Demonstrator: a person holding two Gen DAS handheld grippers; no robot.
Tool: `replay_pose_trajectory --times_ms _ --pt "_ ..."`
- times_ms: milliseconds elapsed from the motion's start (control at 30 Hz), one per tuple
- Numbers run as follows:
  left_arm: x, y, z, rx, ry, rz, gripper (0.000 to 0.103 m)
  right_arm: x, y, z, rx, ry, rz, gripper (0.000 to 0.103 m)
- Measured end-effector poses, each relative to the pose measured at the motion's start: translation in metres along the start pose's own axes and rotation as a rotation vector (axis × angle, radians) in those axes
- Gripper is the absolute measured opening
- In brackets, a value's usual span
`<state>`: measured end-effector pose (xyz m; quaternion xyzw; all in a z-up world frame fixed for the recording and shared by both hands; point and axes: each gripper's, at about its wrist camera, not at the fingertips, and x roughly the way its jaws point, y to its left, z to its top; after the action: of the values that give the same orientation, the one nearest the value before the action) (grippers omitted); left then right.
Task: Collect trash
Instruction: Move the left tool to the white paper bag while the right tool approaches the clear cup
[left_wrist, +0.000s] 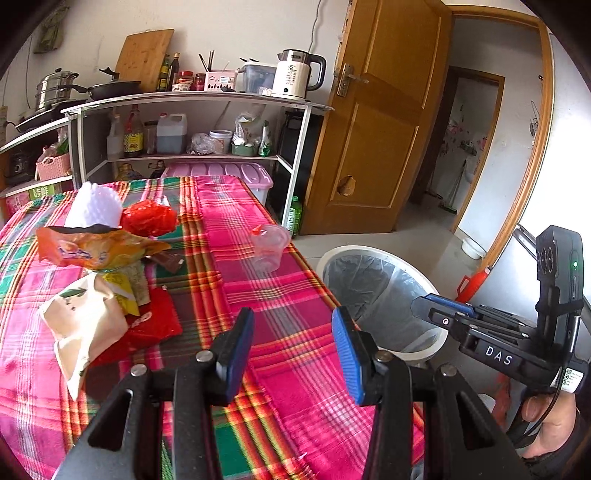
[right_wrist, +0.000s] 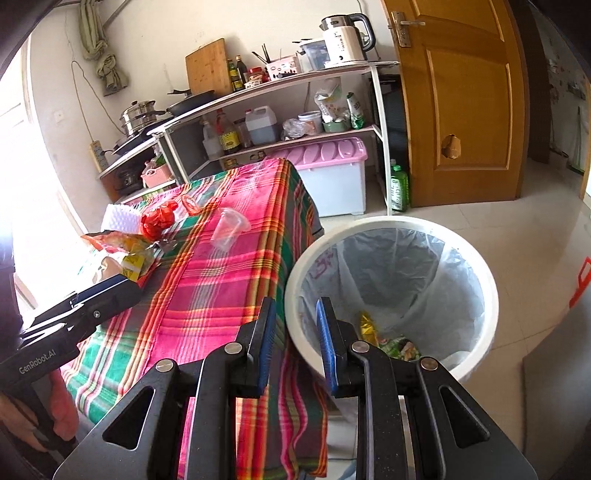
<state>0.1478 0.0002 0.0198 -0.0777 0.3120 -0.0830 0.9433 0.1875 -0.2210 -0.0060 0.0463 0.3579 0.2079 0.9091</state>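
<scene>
Hanging over the plaid-covered worktop (left_wrist: 280, 288), the left claw (left_wrist: 293, 341) stands with its blue pads well apart and nothing between them. Ahead of it a clear plastic cup (left_wrist: 269, 247) lies tipped on the cloth near the worktop's right edge. Farther left sits a heap of trash: a cream paper bag (left_wrist: 83, 321), an orange snack wrapper (left_wrist: 92, 251), crumpled red plastic (left_wrist: 149, 218) and a white foam sleeve (left_wrist: 98, 205). Beyond the right edge, on the floor, stands a white bin (left_wrist: 384, 291) lined with a clear bag. The right claw (left_wrist: 430, 304) shows at the far right, above the bin's rim, carried by a hand (left_wrist: 550, 424).

From the right wrist, the right claw (right_wrist: 295, 317) hovers over the gap between the worktop's edge and the white bin (right_wrist: 476, 254), its pads set narrowly apart and empty. Yellow and green wrappers (right_wrist: 388, 338) lie at the bottom of the liner. The clear cup (right_wrist: 229, 230) lies on the cloth, the pile behind it to the left.
</scene>
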Motion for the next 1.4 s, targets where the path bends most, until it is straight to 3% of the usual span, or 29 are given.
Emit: replay_pose_trajectory --times_ms 333,467,733,833,1133,1400 --pt "-0.028 0.048 -0.011 -0.055 -0.045 0.103 0.055 0.012 0.037 0.004 -0.050 0.032 0.064 0.025" --pt "-0.036 0.066 -0.015 -0.067 -0.058 0.151 0.059 0.018 0.045 0.009 -0.054 0.039 0.084 0.041" --pt "-0.041 0.108 -0.014 -0.115 -0.074 0.233 0.060 0.034 0.058 0.022 -0.065 0.053 0.088 0.042" --pt "-0.040 0.122 -0.015 -0.122 -0.069 0.258 0.069 0.040 0.063 0.027 -0.073 0.054 0.089 0.042" --pt "-0.028 0.168 -0.021 -0.246 -0.014 0.258 0.071 0.062 0.071 0.039 -0.065 0.070 0.081 0.042" --pt "-0.006 0.174 -0.016 -0.278 0.053 0.217 0.071 0.084 0.077 0.051 -0.051 0.091 0.068 0.042"
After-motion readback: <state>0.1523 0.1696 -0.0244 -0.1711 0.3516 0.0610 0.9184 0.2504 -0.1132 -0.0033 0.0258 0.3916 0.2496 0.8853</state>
